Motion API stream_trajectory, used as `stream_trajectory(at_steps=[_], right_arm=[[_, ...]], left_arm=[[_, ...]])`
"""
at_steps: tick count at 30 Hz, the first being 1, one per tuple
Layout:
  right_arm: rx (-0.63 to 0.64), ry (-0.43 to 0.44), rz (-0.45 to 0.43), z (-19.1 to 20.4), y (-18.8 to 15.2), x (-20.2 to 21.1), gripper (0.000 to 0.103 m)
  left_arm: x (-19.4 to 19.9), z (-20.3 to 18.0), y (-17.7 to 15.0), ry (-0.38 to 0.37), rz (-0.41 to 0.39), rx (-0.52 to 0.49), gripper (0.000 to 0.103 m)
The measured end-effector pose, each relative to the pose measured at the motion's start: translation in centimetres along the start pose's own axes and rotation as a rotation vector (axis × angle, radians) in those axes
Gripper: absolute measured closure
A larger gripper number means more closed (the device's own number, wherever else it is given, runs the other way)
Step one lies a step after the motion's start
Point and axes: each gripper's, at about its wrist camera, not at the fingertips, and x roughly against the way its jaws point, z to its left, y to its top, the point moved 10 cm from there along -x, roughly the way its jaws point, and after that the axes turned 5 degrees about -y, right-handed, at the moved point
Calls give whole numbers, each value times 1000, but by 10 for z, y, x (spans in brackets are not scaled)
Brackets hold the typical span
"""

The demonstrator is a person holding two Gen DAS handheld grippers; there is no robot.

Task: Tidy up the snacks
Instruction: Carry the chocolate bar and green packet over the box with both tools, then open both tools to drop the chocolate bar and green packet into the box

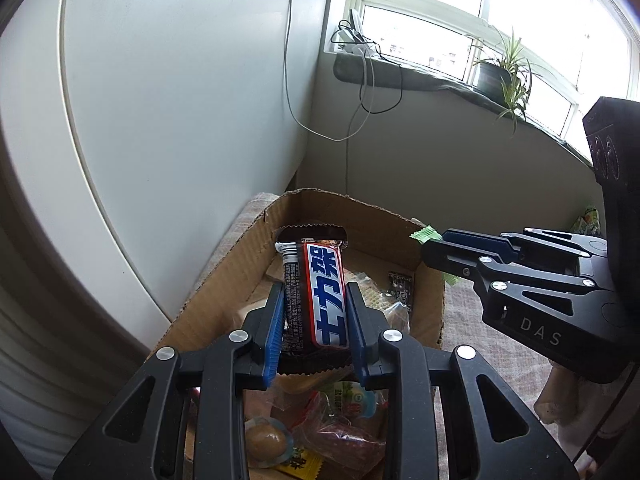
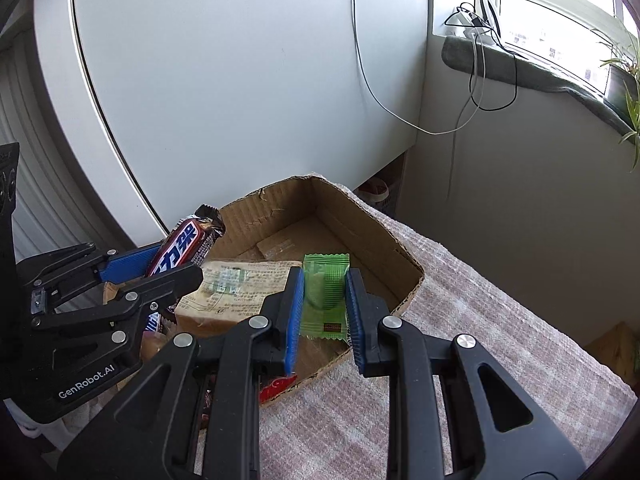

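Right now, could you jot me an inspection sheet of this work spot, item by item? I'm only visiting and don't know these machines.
Surface: pinkish woven cloth over the tabletop.
Job's things: cardboard box with torn rim; chocolate bar and green packet both held above it.
Clutter: wrapped bread and assorted sweets inside the box.
Grippers: left gripper shut on the chocolate bar; right gripper shut on the green packet.
Cables: white cable hanging down the wall; black cable looping off the windowsill.
Surroundings: white cabinet, windowsill with potted plant, bright window.
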Motion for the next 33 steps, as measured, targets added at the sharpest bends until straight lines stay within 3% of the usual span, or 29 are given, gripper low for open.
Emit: stream_trajectory(at_steps=[12,13,15,17,19,22,24,27,33], right_arm=[[13,-9,22,-2,2,-18,78],[13,-13,21,-3,2,-17,76],[9,-12,16,-3,3,-15,59],[5,-13,9,-4,3,-13,51],[1,-13,8,-5,3,-11,50],[-9,-15,6,-7,2,-8,33],[-17,-27,-6,-10,1,-4,27],[-31,-35,-10,-13,0,0,19],[-48,-60,-23,-18,-5,11,18]], left_arm=[[-11,7,2,3,24,14,75],[-11,8,2,5,22,15,75],[-10,8,2,10,18,19,75],[-8,9,3,13,16,21,75],[-7,10,2,19,15,21,74],[-4,12,1,25,8,21,57],[-2,13,1,34,0,20,44],[2,17,1,48,-11,25,39],[14,22,-3,57,-28,30,39]])
